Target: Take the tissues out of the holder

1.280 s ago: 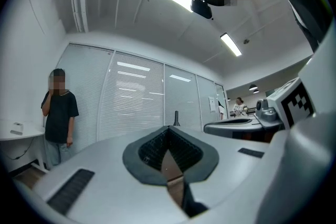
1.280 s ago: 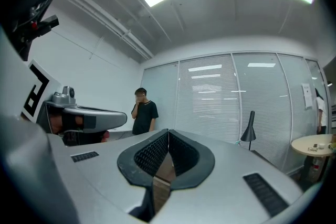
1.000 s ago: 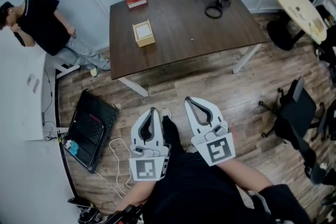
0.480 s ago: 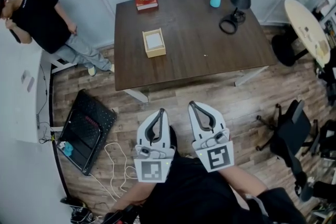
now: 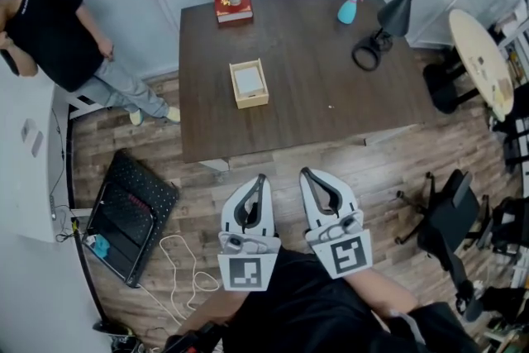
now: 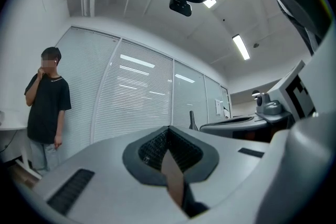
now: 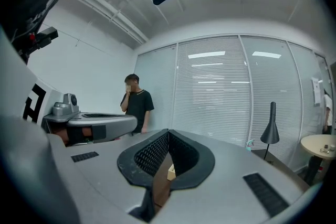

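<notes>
Two hand-held grippers are held low in front of a person who stands on a wooden floor (image 5: 372, 165), a little short of a dark wooden surface (image 5: 322, 103). The left hand-held gripper (image 5: 260, 178) and the right hand-held gripper (image 5: 306, 173) sit side by side, near each other but not touching, and both point towards the surface. Each one is clenched, its jaws pressed together tip to tip, with nothing caught between them.

The tissue holder (image 5: 249, 83) is a small open-topped wooden box with white tissues (image 5: 249, 80) showing inside. It stands on the left half of the surface, well apart from both grippers, and nothing is touching it.

At the far left corner of the surface lies a red box (image 5: 234, 10) with something white on top that I cannot identify. Towards the far right corner stand a light blue spray bottle (image 5: 350, 8) and, just beside it, a black desk lamp (image 5: 397, 12) with a ring-shaped base.

A second person in a black T-shirt (image 5: 45, 25) stands by the wall to the left of the surface, next to a white counter (image 5: 29, 169). On the floor to the left of the grippers lie a flat black case (image 5: 132, 215) and a loose white cable (image 5: 178, 264). To the right are a black office chair (image 5: 450, 219) and a round pale table (image 5: 482, 45)
</notes>
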{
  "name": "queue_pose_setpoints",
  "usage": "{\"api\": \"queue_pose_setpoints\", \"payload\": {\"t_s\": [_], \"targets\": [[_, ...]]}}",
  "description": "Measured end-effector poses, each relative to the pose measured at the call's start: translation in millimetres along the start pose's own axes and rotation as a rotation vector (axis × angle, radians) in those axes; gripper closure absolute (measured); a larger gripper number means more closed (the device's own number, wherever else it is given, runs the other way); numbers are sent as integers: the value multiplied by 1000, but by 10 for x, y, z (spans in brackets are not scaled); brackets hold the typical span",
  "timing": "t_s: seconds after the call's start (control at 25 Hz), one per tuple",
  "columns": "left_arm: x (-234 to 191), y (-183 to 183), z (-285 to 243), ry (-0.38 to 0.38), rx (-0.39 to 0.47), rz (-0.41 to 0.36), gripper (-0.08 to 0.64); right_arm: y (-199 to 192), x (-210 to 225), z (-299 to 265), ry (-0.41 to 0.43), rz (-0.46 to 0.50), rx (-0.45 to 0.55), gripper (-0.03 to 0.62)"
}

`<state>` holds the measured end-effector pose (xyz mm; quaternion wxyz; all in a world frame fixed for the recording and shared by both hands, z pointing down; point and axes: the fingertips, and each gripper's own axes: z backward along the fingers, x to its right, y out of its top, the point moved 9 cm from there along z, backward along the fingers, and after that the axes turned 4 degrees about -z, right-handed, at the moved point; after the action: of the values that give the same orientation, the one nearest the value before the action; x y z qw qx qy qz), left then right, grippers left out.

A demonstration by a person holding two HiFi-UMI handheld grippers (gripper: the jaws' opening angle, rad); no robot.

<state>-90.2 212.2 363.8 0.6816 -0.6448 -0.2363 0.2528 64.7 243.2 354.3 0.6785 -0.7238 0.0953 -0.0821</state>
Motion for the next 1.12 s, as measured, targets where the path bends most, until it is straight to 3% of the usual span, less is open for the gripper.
{"api": "queue_pose_setpoints", "payload": {"t_s": [0.32,0.6,1.12], "targets": [[-405,21,-387,-12,28,3,561,80,35,-538,-3,10,-1,583],[-691,2,-654,-28,-2,-2,561,130,62,-938,-12,13,42,583],[-856,-45,-1022,-18,-24,-10,561,225,314,-1163,-42,5,67,583]]}}
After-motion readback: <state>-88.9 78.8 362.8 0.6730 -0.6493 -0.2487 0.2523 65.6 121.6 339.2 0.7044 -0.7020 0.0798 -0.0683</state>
